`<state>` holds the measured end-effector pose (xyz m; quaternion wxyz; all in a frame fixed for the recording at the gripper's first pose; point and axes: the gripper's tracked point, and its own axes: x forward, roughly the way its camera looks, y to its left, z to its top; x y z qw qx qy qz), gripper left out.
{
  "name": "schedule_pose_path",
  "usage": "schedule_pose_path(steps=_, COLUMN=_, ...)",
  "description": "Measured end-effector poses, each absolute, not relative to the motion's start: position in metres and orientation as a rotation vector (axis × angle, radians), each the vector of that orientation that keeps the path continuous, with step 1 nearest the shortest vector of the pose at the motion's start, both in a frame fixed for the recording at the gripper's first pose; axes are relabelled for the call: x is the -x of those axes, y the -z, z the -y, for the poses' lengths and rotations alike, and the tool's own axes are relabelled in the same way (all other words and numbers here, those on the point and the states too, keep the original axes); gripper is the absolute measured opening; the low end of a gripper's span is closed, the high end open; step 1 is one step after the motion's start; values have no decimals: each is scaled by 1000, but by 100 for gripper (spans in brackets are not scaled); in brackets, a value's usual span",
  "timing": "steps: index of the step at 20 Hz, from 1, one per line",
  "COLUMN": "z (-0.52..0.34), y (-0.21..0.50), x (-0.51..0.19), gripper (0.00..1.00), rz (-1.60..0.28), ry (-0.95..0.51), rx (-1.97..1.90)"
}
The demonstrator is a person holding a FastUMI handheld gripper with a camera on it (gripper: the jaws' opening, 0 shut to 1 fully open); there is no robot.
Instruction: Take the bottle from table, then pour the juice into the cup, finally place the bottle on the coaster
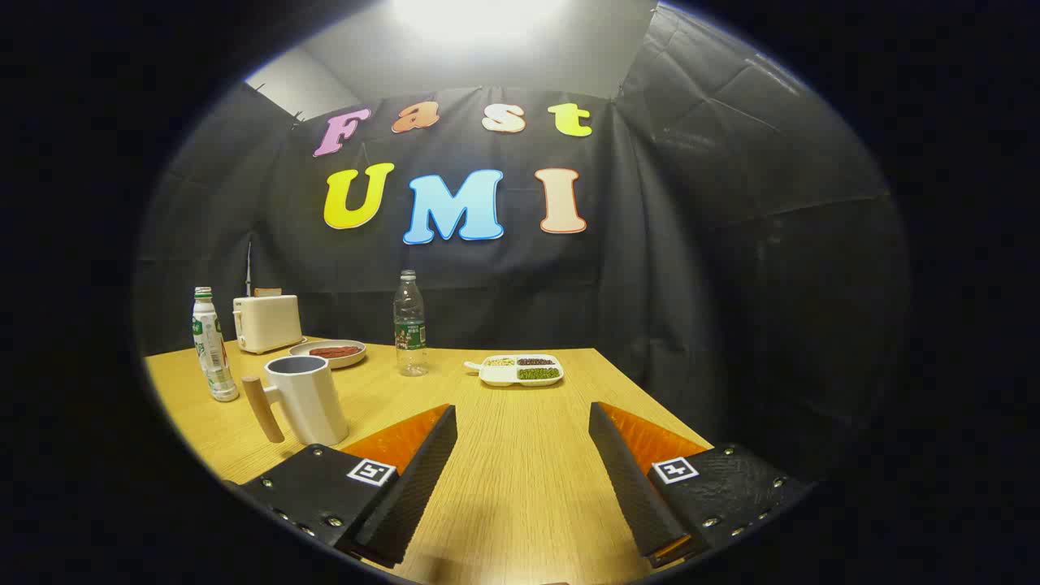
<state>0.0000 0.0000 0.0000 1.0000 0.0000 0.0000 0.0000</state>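
I hold the gripper (522,422) wide apart, nothing between its fingers; the clear bottle (410,325) stands well beyond them, left of centre.

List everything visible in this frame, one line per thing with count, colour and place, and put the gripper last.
Table: one, light wood, under everything.
Clear bottle: one, transparent with a green label, upright beyond the fingers, mid table.
White bottle: one, white with green print, upright behind the mug.
Mug: one, white with a wooden handle, just ahead of the left finger.
Toaster: one, cream, at the back behind the white bottle.
Plate: one, pale, holding something reddish, beside the toaster.
Divided tray: one, white, holding beans or grains, right of the clear bottle.
Gripper: one, fingers spread open over bare table, holding nothing.
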Motion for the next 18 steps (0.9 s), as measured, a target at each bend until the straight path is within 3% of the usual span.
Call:
schedule_pose_path(steps=4, z=-5, y=4, x=-41, gripper=99, rz=-42, ry=-10, rx=17)
schedule_pose_path(steps=10, z=-13, y=-31, x=-73, gripper=98, rz=82, ry=-17, rx=-64)
schedule_pose_path(steps=18, z=-62, y=-83, x=-28, gripper=98, rz=117, ry=40, rx=-28)
